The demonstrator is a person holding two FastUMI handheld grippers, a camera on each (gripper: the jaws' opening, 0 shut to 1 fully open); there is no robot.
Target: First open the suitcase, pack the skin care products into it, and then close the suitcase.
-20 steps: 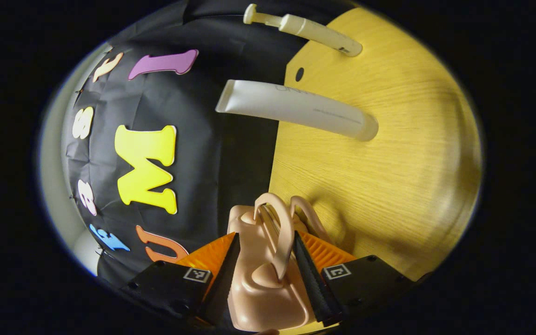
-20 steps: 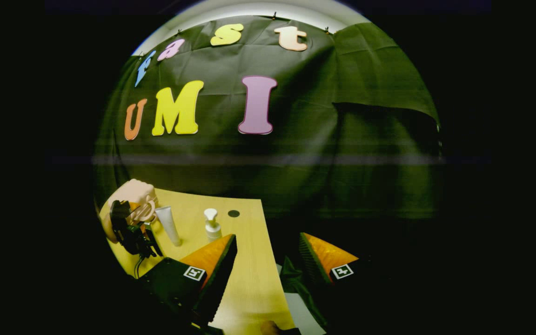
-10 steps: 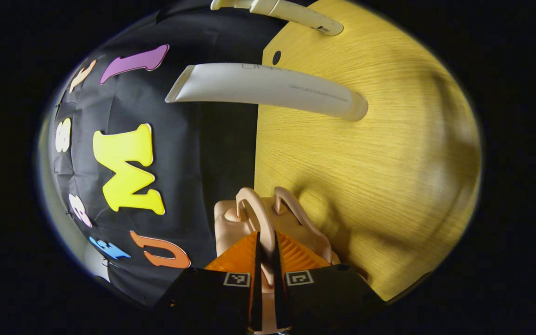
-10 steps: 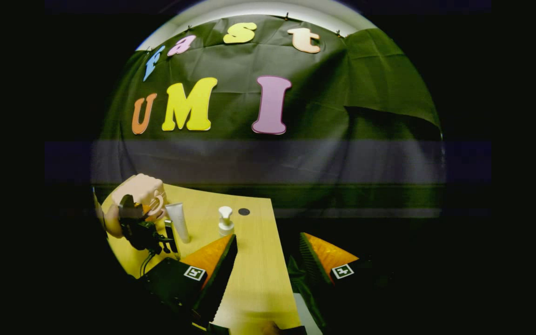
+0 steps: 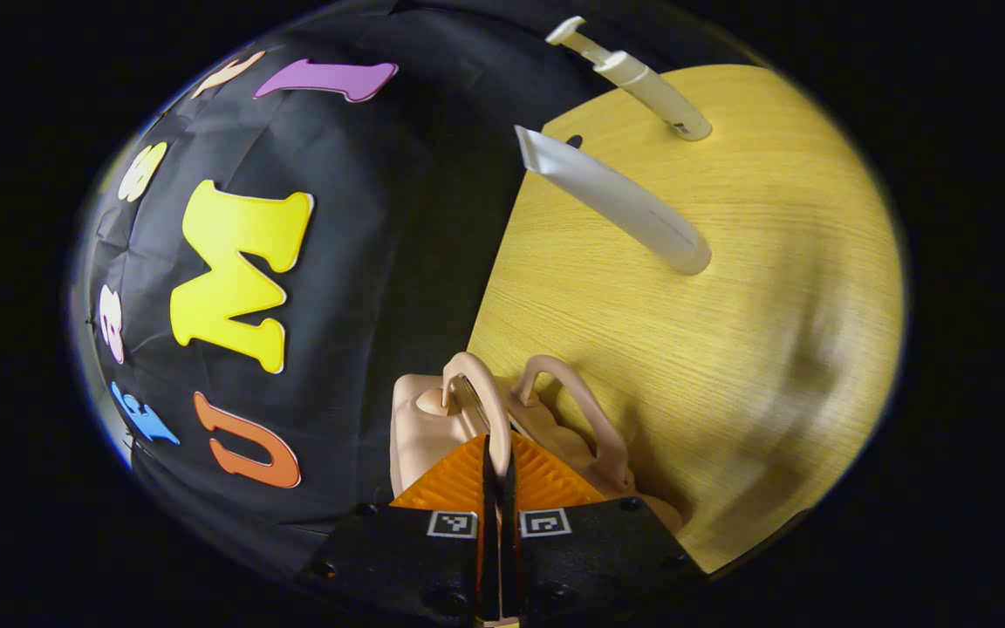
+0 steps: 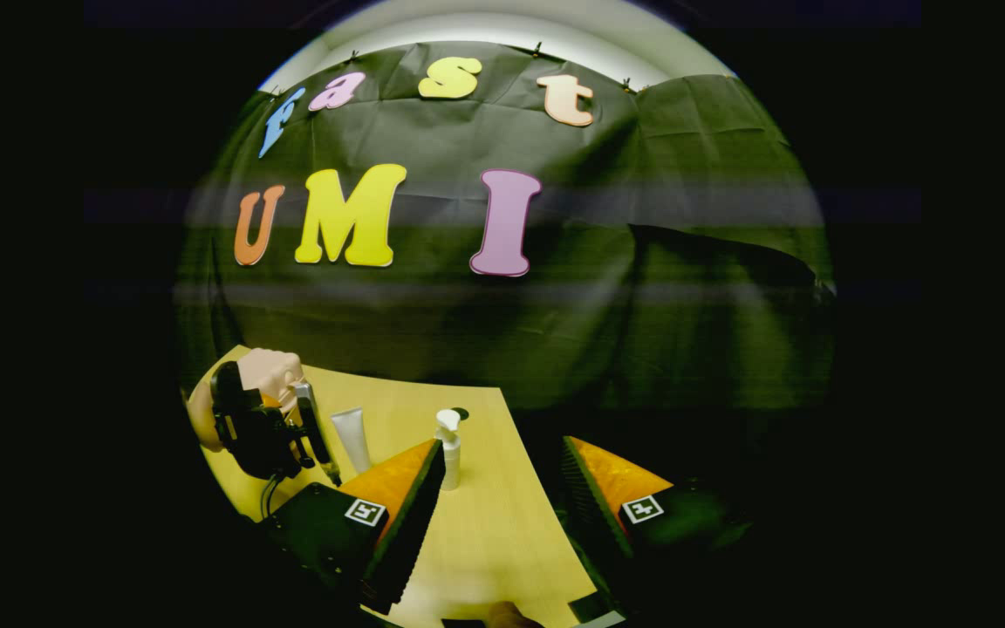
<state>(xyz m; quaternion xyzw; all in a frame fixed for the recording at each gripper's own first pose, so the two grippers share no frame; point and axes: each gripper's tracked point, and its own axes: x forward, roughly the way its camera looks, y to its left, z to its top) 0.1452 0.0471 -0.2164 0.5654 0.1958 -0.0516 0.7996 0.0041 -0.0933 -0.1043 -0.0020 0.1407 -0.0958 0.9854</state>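
A small peach-pink suitcase [image 5: 420,419] stands on the yellow wooden table [image 5: 729,331], close in front of the left gripper view. My left gripper [image 5: 497,447] is shut on one of its two arched handles [image 5: 478,388]. The other handle [image 5: 577,406] stands apart to the right. A white tube [image 5: 616,205] stands on its cap, and beyond it is a white pump bottle [image 5: 646,85]. My right gripper [image 6: 502,488] hangs open over the table's right edge, holding nothing. The right gripper view also has the suitcase [image 6: 269,371], tube [image 6: 352,436] and pump bottle [image 6: 448,447] at lower left.
A small dark hole [image 6: 461,412] marks the table top near its far edge. The black cloth wall stands right behind the table. The table's right edge [image 6: 546,515] runs under my right gripper, with dark floor beyond it.
My left gripper went from open around the suitcase handle to shut on it. Its view has since rolled, and the two handles now stand farther apart. The right gripper has shifted slightly and stays open.
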